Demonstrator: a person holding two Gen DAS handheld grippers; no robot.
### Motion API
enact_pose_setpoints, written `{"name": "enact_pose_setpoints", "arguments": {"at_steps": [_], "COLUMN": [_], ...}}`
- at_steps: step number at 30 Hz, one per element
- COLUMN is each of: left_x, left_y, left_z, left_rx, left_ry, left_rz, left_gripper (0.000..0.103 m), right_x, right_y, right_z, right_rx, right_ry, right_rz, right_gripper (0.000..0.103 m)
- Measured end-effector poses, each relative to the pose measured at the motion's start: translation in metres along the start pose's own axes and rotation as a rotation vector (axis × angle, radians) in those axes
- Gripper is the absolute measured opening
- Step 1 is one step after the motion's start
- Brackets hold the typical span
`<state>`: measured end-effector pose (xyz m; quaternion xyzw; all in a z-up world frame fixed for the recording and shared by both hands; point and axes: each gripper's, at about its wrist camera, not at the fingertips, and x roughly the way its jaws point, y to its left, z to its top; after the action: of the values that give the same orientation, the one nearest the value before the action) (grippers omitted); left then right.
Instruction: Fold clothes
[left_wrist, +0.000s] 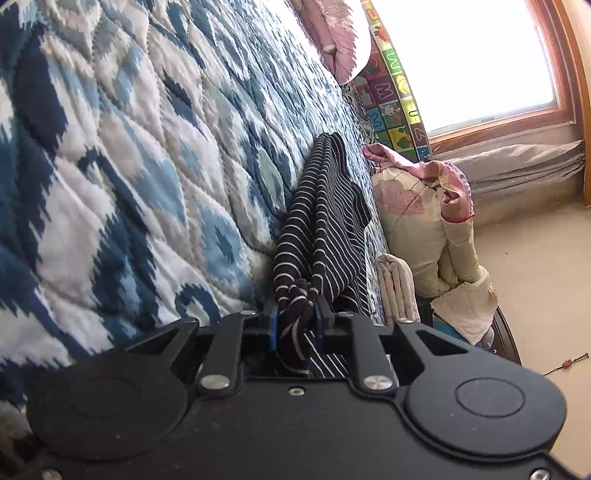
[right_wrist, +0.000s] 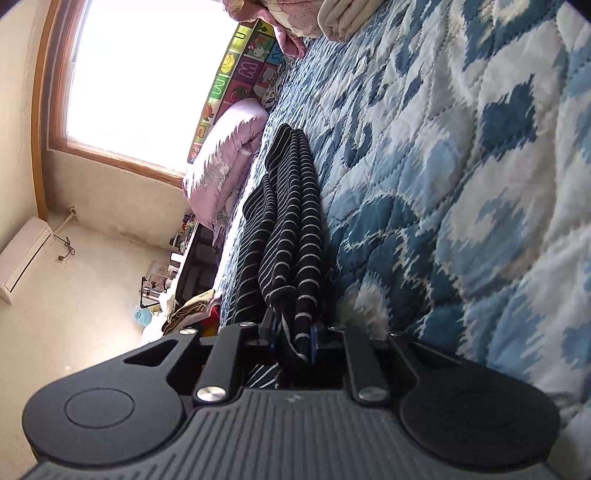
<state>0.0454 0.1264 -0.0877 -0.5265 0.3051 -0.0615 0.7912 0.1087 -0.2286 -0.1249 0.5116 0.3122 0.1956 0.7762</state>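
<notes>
A black garment with thin white stripes (left_wrist: 317, 221) stretches away from my left gripper (left_wrist: 295, 325) over the blue-and-white quilt (left_wrist: 110, 166). The left jaws are shut on a bunched edge of it. In the right wrist view the same striped garment (right_wrist: 288, 221) runs forward from my right gripper (right_wrist: 293, 339), whose jaws are shut on another bunched edge. The cloth hangs in folds between the two grips, close above the quilt (right_wrist: 461, 184). Both views are rolled sideways.
A pink quilt roll (right_wrist: 225, 166) and a floral cream bundle (left_wrist: 424, 221) lie at the bed's edge by a colourful alphabet mat (left_wrist: 399, 92). A folded beige cloth (left_wrist: 395, 288) sits near the left gripper. A bright window (right_wrist: 140, 74) and a wall heater (right_wrist: 22, 254) stand beyond.
</notes>
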Motion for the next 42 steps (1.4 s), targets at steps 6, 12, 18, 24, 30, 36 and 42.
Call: {"name": "enact_pose_setpoints", "arguments": {"at_steps": [6, 12, 18, 24, 30, 36, 42], "left_x": [-0.023, -0.052, -0.014, 0.044, 0.023, 0.031, 0.003], "left_y": [0.003, -0.023, -0.062, -0.044, -0.045, -0.012, -0.032], "left_z": [-0.028, -0.025, -0.013, -0.015, -0.01, -0.003, -0.006], "left_rx": [0.062, 0.291, 0.496, 0.549, 0.562, 0.344, 0.442], "left_ry": [0.08, -0.006, 0.028, 0.13, 0.084, 0.129, 0.082], "left_rz": [0.1, 0.108, -0.071, 0.033, -0.031, -0.001, -0.033], "left_gripper": [0.022, 0.035, 0.033, 0.018, 0.005, 0.005, 0.042], "right_x": [-0.043, -0.087, -0.075, -0.024, -0.029, -0.019, -0.049], "right_y": [0.011, 0.027, 0.065, 0.066, 0.062, 0.041, 0.058], "right_z": [-0.008, -0.017, -0.006, -0.009, -0.015, -0.014, -0.021], "right_rx": [-0.118, -0.27, -0.675, -0.817, -0.82, -0.756, -0.849], "right_ry": [0.059, 0.085, -0.018, 0.079, 0.089, 0.155, 0.085], "right_rz": [-0.082, -0.156, -0.149, -0.174, -0.143, -0.163, -0.173], "right_gripper": [0.02, 0.038, 0.029, 0.016, 0.016, 0.014, 0.021]}}
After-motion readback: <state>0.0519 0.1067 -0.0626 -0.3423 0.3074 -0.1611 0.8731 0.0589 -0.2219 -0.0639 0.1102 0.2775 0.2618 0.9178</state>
